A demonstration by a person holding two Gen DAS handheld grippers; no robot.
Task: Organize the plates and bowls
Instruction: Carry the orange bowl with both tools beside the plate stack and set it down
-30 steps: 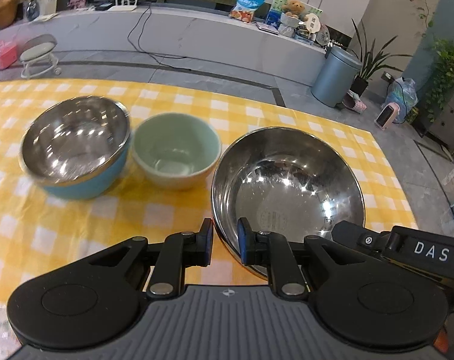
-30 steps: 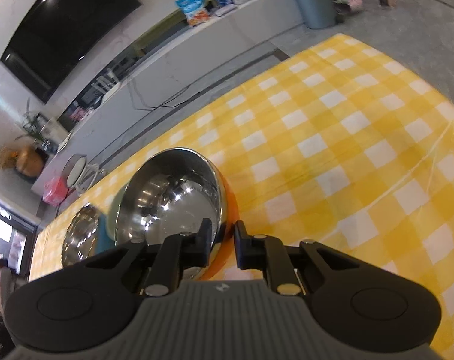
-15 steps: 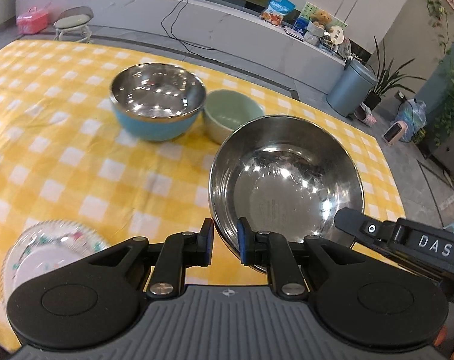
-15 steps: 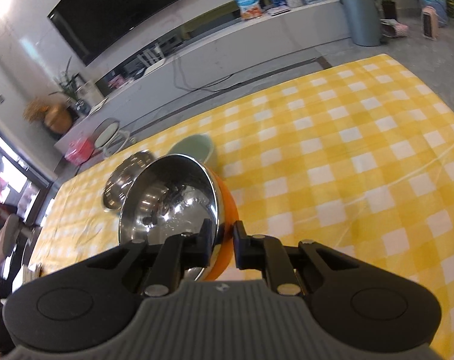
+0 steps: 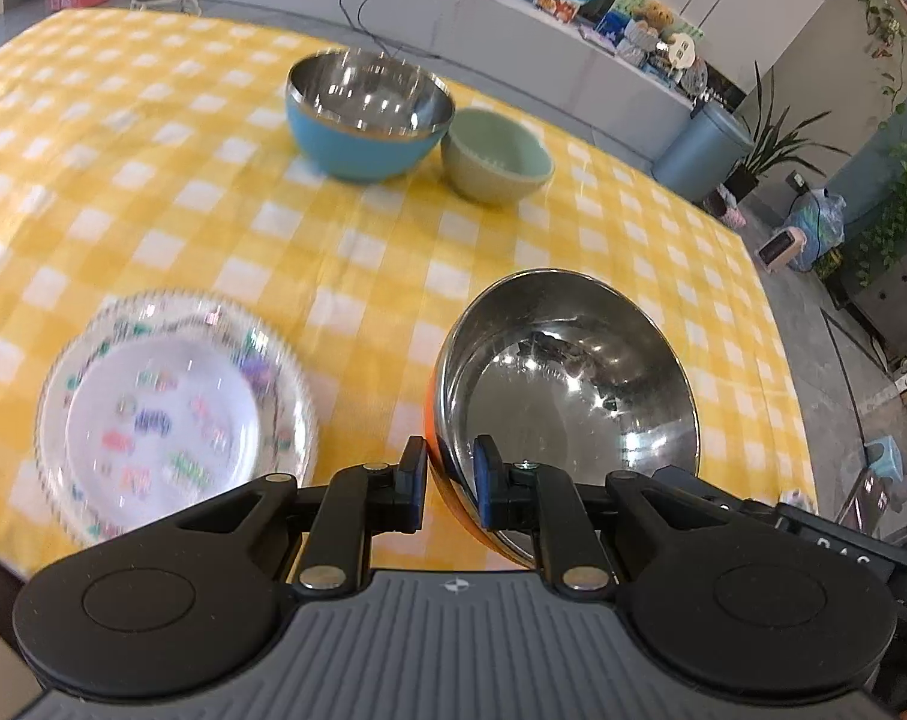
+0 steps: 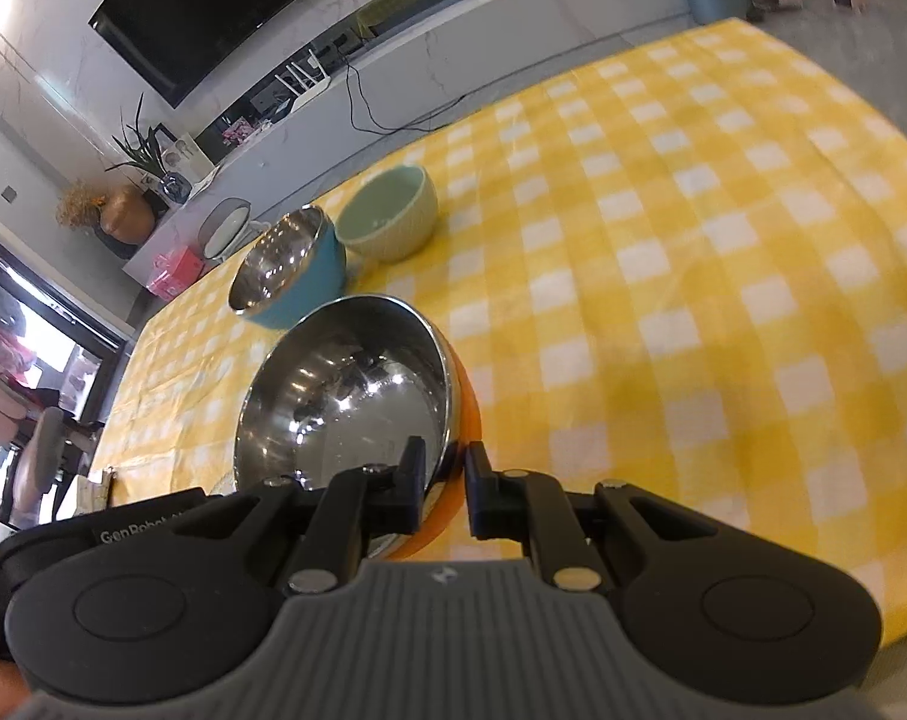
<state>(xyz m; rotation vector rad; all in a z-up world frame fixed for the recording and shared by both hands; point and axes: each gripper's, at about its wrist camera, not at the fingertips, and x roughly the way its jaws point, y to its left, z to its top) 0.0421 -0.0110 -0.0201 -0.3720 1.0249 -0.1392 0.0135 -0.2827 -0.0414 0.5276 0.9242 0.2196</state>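
Wide open checked bench (image 6: 723, 276) to right, nothing on it, easy pass. Left near corner: printed plate (image 5: 171, 414) in way. Far side blocked by blue bowl (image 5: 366, 120) w/ green bowl (image 5: 495, 156) just beside it. Clear strip btwn plate & those bowls.

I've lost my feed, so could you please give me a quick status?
Left gripper and right gripper both clamped on orange steel bowl's rim. Bowl above tablecloth. Patterned plate alongside; path looks open.
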